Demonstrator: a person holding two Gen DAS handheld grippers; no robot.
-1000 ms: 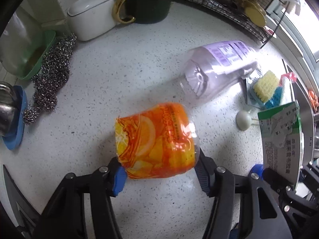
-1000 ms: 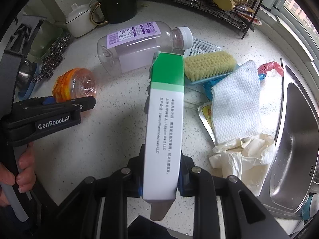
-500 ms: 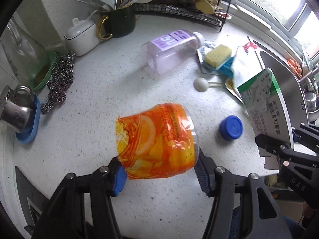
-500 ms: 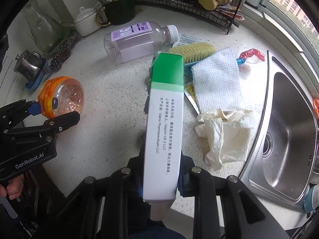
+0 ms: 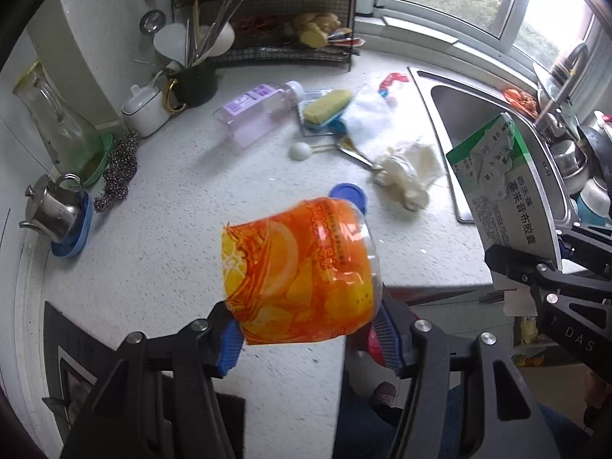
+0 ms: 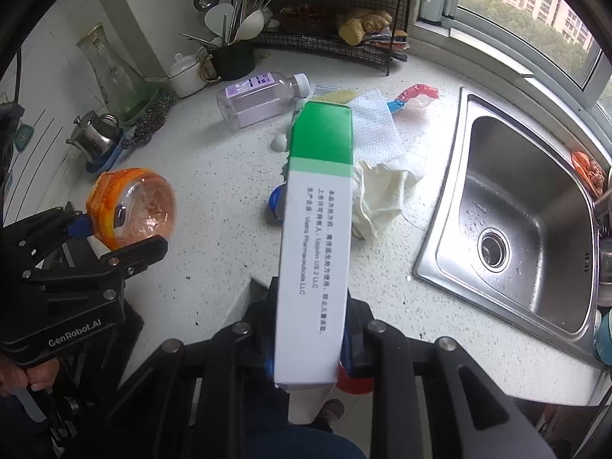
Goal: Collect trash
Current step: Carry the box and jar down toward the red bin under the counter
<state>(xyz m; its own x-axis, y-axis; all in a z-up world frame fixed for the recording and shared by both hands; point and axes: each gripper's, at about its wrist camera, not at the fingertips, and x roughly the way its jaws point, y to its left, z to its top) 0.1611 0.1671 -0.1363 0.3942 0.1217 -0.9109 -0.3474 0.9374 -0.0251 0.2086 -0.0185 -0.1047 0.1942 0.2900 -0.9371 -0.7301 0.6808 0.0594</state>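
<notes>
My left gripper (image 5: pixel 311 338) is shut on an orange-labelled plastic bottle (image 5: pixel 302 271), held above the counter's front edge; the same bottle (image 6: pixel 132 206) shows at the left of the right wrist view. My right gripper (image 6: pixel 308 348) is shut on a green and white medicine box (image 6: pixel 317 237), also raised; that box (image 5: pixel 505 183) appears at the right of the left wrist view. On the counter lie a clear bottle with a purple label (image 5: pixel 256 113), a blue cap (image 5: pixel 348 195), crumpled tissue (image 5: pixel 405 176) and a white paper towel (image 6: pixel 373 126).
A steel sink (image 6: pixel 524 229) lies to the right. A scrub brush (image 5: pixel 327 105), red wrapper (image 6: pixel 417 93), white teapot (image 5: pixel 145 109), black utensil mug (image 5: pixel 193 84), wire rack (image 5: pixel 283 53), glass carafe (image 5: pixel 53 122), steel scourers (image 5: pixel 118 168) and a small steel pot (image 5: pixel 53 206) crowd the back and left.
Both grippers have risen and pulled back from the counter toward its front edge, each keeping its hold. The counter items now look smaller and farther, and the sink has come into view.
</notes>
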